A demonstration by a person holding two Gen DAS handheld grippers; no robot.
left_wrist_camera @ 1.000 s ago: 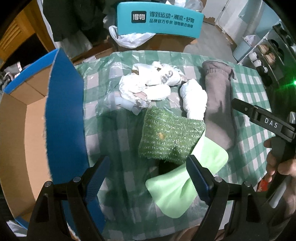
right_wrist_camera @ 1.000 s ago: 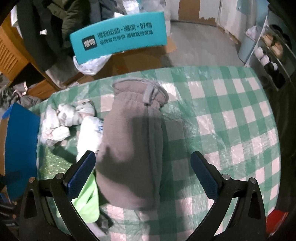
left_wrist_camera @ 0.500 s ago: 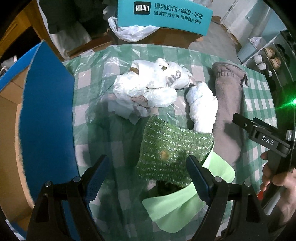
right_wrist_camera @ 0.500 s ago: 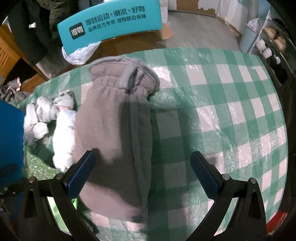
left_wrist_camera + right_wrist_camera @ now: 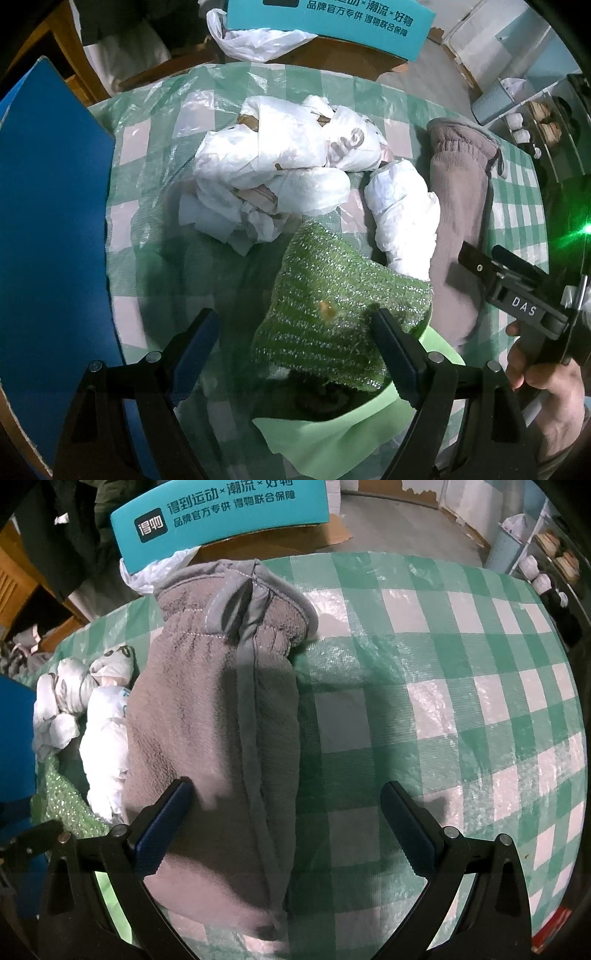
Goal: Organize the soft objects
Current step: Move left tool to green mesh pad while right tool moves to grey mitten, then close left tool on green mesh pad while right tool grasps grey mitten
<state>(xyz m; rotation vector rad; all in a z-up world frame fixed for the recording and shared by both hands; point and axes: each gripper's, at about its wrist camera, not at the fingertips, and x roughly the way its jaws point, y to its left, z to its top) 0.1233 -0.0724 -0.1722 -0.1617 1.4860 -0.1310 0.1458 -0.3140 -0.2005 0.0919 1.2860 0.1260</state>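
We see our left gripper (image 5: 295, 343) spread wide over the green scourer (image 5: 332, 314); our right gripper (image 5: 286, 812) gapes above the grey mitt (image 5: 218, 720). Contact seems absent, perhaps; the white bundles (image 5: 288, 166) lie farther left on the checked cloth (image 5: 461, 664).

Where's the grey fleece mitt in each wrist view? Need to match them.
Left wrist: grey fleece mitt at right of centre, running top to bottom beside the white wrapped bundle; right tongs hang over its lower part.
Right wrist: grey fleece mitt fills centre-left, cuff at the top, lower end between the open tongs.
Shared landmark: teal printed box beyond the table's far edge.
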